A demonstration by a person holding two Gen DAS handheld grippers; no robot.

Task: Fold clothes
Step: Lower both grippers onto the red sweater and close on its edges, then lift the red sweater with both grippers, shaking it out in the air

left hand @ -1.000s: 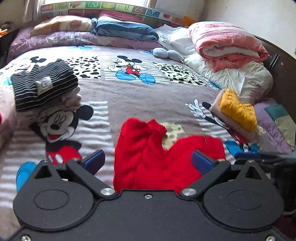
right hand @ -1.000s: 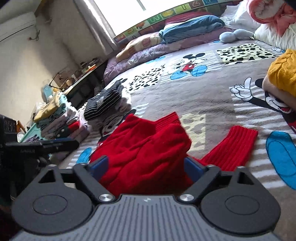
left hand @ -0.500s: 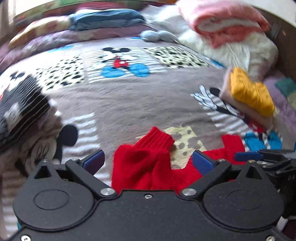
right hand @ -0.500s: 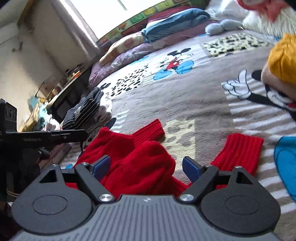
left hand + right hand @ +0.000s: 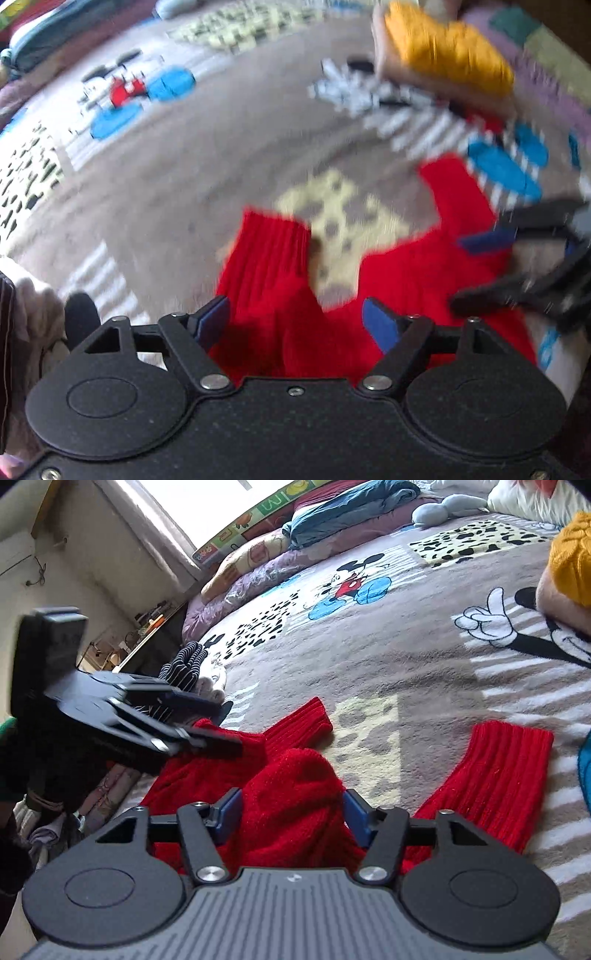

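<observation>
- Blue-padded black left gripper (image 5: 295, 321) angled steeply down over the bed, jaws narrowing with a fold of the red knitted sweater (image 5: 402, 280) between them; pads not visibly pressing yet, though motion blur in the left wrist view leaves that uncertain.
- Grey-ribbed right gripper (image 5: 291, 812) tilted more shallowly, jaws likewise closing around a raised hump of the same red knit; blue pads at the flanks of the hump, apparently brushing the wool without squeezing it.
- Both tools set on the near edge of the garment, probably to take two hold points side by side so the body can be lifted and laid over evenly.
- Sweater crumpled on the grey cartoon-mouse printed bedspread (image 5: 388, 657), two ribbed cuffs stretched away from the camera, flat on the cover; fold not yet made.
- Cuffs left lying, likely so the sleeves trail and fall inward once the body is raised.
- Further out: a folded mustard-yellow knit (image 5: 447, 51) on a pale folded piece to the right, a folded black-and-white striped garment (image 5: 186, 664) on pale items to the left, apparently finished pieces parked clear of the working space.
- Beyond those, pillows and a folded blue blanket (image 5: 351, 506) at the head of the bed.
</observation>
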